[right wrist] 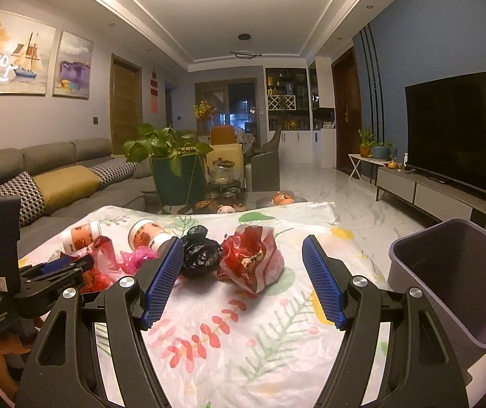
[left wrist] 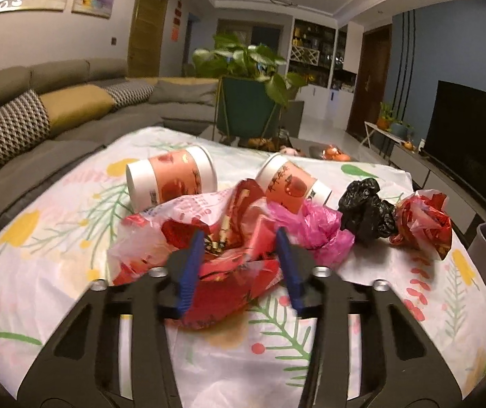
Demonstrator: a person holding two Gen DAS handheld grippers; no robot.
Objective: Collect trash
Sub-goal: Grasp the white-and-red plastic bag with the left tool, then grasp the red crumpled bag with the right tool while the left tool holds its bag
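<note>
Two grippers seen over the floral cloth (right wrist: 277, 357), left gripper (left wrist: 241, 238) spread around a red-and-white bag (left wrist: 229, 255), right gripper (right wrist: 243, 248) splayed wide, nothing gripped, grey bin (right wrist: 454, 292) beside it.

1. White cloth (right wrist: 229, 357) printed with red berries, green fronds, yellow blooms.
2. Two cups (left wrist: 171, 178), white with orange-red bands.
3. Red-and-white bag (left wrist: 209, 231), pink bag (left wrist: 321, 231), black bag (right wrist: 200, 251), second red bag (right wrist: 251, 258).
4. Grey bin (right wrist: 454, 285).
5. Blue ribbed pads (right wrist: 323, 284) on black frames.
6. Grey sofa (right wrist: 49, 159), mustard and houndstooth cushions.
</note>
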